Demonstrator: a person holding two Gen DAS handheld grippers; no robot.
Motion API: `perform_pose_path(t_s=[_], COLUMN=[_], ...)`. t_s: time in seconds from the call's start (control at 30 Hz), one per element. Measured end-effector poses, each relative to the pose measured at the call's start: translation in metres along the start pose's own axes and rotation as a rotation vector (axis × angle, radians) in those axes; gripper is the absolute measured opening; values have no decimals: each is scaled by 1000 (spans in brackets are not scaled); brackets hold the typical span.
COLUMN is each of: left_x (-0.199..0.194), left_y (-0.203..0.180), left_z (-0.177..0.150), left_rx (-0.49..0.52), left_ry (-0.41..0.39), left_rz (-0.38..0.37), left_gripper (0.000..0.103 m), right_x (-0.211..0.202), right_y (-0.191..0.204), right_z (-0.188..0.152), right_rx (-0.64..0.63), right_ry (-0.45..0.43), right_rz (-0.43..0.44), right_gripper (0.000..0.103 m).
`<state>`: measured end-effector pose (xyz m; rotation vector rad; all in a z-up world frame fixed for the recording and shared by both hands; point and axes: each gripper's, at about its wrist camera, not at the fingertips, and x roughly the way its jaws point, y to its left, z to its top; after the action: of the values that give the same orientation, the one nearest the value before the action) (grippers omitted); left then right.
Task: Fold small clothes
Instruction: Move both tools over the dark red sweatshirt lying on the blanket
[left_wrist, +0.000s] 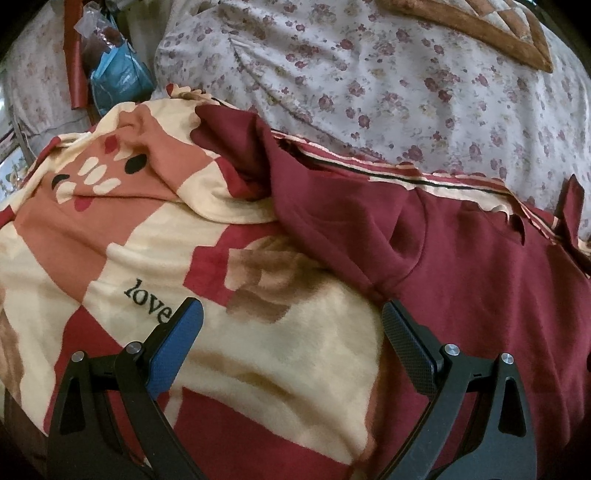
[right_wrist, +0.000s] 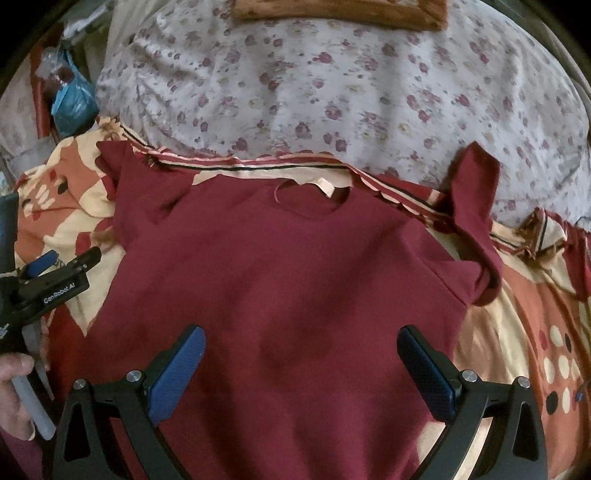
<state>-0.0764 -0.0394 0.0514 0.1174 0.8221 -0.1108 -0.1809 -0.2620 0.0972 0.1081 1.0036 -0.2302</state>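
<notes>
**Soft maroon top lies flat, ready for a sleeve fold**

The maroon top (right_wrist: 280, 280) lies spread face-up on a patterned blanket (right_wrist: 535, 325) that covers the bed, its neckline (right_wrist: 310, 201) toward the blanket's far striped edge and its hem toward the near edge. The cloth looks like a light, limp knit: it should drape and slide over itself, weigh almost nothing, and keep no shape once lifted. A single-point grab would likely bunch it, so a pinch at a seam or edge seems wiser. The sleeve on the right (right_wrist: 476, 221) stands rumpled and partly upright near the blanket's far right corner; the sleeve on the left (left_wrist: 258, 162) is crumpled over a ridge of blanket. Each sleeve cuff or shoulder seam offers a good hold, as do the hem corners.

The right gripper (right_wrist: 301, 369) hovers over the lower middle of the top, its fingers spread wide with nothing between them. The left gripper (left_wrist: 291, 332) hangs over the blanket just beside the top's left side, fingers also spread and empty; a hand (right_wrist: 14, 391) holds it by the handle.

Beyond the blanket's far edge lies a floral sheet (right_wrist: 332, 85), with a brown-edged cushion (left_wrist: 480, 29) farther back and a blue packet (left_wrist: 118, 77) off the far left corner.
</notes>
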Motion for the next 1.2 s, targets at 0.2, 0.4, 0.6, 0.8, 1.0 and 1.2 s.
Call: perform_pose_path(t_s=[0.2, 0.4, 0.6, 0.8, 1.0, 1.2], left_x=[7, 11, 15, 19, 20, 20], left_y=[2, -1, -2, -5, -4, -4], left_z=[2, 2, 2, 2, 2, 3], left_rx=[0, 7, 14, 24, 18, 18], left_ry=[11, 22, 28, 37, 40, 40], left_rz=[0, 0, -6, -5, -5, -2], left_gripper=[98, 98, 98, 98, 98, 98], right_x=[12, 26, 40, 46, 48, 52], right_y=[14, 16, 12, 10, 9, 8], right_z=[4, 7, 8, 10, 9, 10], right_rx=[-23, -8, 29, 39, 44, 57], right_ry=[0, -1, 19, 25, 26, 30], right_rz=[-29, -39, -55, -64, -62, -62], right_gripper=[103, 103, 103, 103, 103, 103])
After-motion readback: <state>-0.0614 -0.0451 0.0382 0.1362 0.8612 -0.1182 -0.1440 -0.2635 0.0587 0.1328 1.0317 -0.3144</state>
